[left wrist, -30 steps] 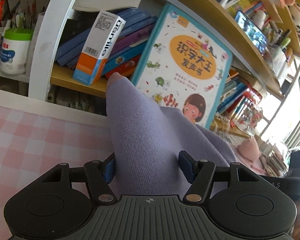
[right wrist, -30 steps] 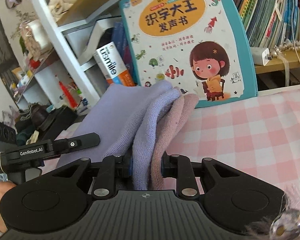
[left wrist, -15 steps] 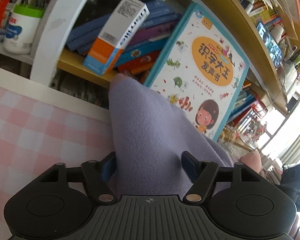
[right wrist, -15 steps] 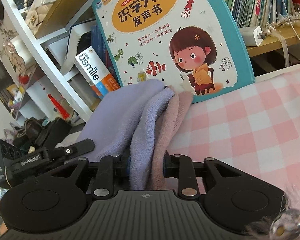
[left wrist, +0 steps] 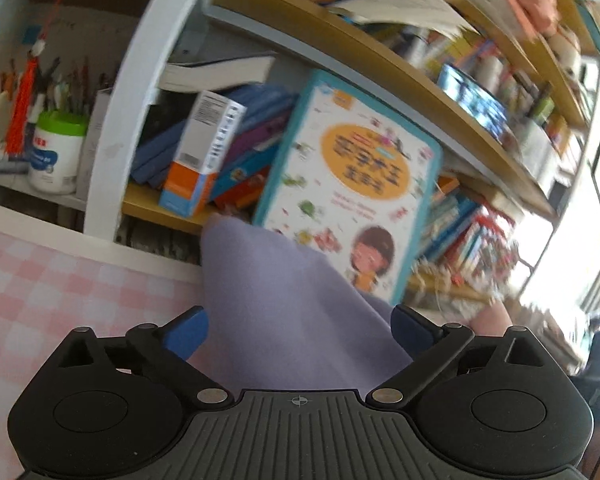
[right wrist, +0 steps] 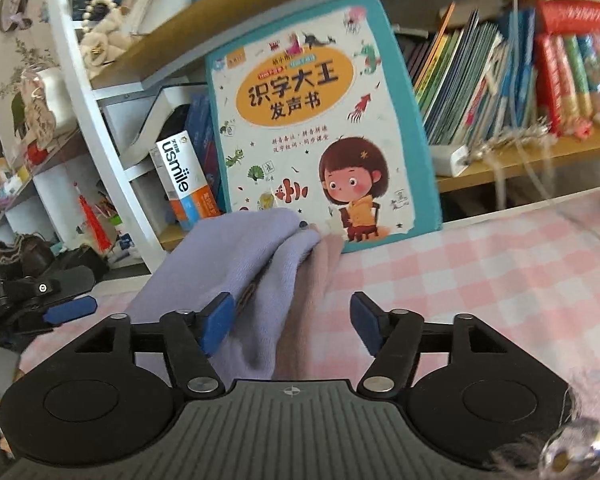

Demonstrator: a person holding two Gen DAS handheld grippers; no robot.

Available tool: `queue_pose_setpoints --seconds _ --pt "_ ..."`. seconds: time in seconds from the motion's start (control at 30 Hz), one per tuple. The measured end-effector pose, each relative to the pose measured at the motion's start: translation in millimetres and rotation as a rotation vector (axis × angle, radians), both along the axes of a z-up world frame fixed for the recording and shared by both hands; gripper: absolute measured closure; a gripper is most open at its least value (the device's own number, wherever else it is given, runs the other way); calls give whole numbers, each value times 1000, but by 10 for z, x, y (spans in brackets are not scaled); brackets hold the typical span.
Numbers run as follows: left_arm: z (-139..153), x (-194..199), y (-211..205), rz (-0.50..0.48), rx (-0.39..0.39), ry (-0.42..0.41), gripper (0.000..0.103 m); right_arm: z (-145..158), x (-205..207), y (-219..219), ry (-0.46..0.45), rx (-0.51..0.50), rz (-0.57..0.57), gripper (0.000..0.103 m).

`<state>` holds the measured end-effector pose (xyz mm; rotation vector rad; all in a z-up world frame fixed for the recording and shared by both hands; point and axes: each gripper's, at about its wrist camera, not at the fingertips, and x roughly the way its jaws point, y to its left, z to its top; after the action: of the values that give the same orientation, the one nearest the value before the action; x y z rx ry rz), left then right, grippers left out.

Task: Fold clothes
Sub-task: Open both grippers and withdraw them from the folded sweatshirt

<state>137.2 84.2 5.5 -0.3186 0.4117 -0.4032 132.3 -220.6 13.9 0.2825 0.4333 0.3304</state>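
Now both your claws, left claw [left wrist: 298,330] and right claw [right wrist: 290,322], gape around the lavender garment [right wrist: 236,256]; back out toward 6 o'clock without snagging its folds.

1. The lavender knit garment [right wrist: 236,256] lies in folded layers between the spread fingers of the right gripper [right wrist: 292,322], on the pink checked cloth.
2. A dusty-pink layer [right wrist: 320,280] lies along its right edge.
3. It also runs between the left gripper [left wrist: 298,330] fingers.
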Motion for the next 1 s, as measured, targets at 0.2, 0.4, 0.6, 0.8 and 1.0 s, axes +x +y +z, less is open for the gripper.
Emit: queue_pose_setpoints --seconds 0.2,0.4,0.6,0.8,1.0 --pt "-29 -354 -265 -12 111 23 3 6 -483 77 -7 -77 -49 32" --pt "-45 -662 -431 41 231 7 3 18 -787 152 -22 -139 -85 28" --pt "-59 -941 -508 144 307 -66 2 28 -1028 256 -59 -202 -86 21" --pt "-28 -1055 -564 163 349 -105 1 51 -1173 316 -114 -271 -115 16" --pt "-74 -1125 -585 169 358 -117 0 -12 -1221 291 -102 -296 -154 4"
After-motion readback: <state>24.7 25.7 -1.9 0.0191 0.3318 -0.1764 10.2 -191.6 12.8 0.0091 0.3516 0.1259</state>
